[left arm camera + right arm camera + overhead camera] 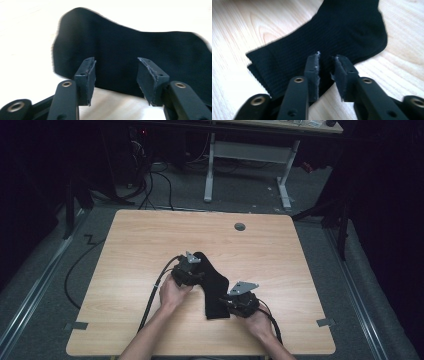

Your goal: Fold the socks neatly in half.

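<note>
1. We see a black sock (214,287) lying flat on the bench (130,270), between the left tongs (196,276) and the right tongs (231,303).
2. The left tongs (116,82) stand released, jaws wide over the sock's near edge; closing from here, they may only skim the cloth.
3. The right tongs (327,75) stand narrowly parted, not clenched, at the sock's (329,37) edge; a shallow bite could slip off.
4. The right gripper view shows the ribbed cuff, doubled; the high view shows the whole bent outline.
</note>
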`<state>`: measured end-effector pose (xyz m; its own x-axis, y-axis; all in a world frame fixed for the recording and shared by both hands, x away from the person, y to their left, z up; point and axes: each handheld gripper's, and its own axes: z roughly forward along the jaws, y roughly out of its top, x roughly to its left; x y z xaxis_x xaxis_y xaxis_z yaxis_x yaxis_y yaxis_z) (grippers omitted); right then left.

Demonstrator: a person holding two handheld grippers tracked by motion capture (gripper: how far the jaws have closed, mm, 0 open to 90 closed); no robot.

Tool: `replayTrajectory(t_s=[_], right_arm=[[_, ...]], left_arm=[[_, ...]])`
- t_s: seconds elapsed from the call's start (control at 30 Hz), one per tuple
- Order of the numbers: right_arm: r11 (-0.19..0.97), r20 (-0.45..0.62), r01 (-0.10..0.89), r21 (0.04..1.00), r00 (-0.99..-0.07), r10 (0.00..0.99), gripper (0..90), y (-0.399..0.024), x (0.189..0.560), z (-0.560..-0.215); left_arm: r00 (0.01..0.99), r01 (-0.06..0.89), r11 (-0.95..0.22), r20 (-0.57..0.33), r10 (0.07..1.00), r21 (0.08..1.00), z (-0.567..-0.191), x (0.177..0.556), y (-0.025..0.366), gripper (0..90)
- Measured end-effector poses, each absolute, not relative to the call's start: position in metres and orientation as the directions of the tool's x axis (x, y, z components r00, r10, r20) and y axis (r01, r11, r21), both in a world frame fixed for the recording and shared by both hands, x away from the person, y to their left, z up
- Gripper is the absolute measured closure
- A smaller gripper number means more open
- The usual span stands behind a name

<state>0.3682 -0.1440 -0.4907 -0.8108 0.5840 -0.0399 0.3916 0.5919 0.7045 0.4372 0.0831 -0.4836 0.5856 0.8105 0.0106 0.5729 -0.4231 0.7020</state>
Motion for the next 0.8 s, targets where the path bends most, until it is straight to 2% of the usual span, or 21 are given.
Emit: replayTrajectory(t_s=[0.2,0.5,0.57,0.8], right_arm=[[0.55,-0.038,0.395,0.736,-0.787,0.616,67.3,-0.145,0.373,-0.483],[0.507,0.005,0.464,0.727,-0.741,0.671,67.4,-0.146,0.394,-0.496],[0.512,0.009,0.466,0.721,-0.746,0.666,66.7,-0.145,0.396,-0.499],[0.547,0.004,0.455,0.703,-0.772,0.636,66.8,-0.142,0.389,-0.498]], left_arm=[[0.634,0.531,-0.462,0.028,0.772,0.71,-0.478,0.421,0.07,47.0],[0.64,0.546,-0.49,0.038,0.767,0.679,-0.492,0.414,0.068,45.1],[0.642,0.536,-0.5,0.056,0.765,0.68,-0.493,0.413,0.067,44.3],[0.651,0.572,-0.495,0.005,0.759,0.654,-0.491,0.407,0.074,44.8]])
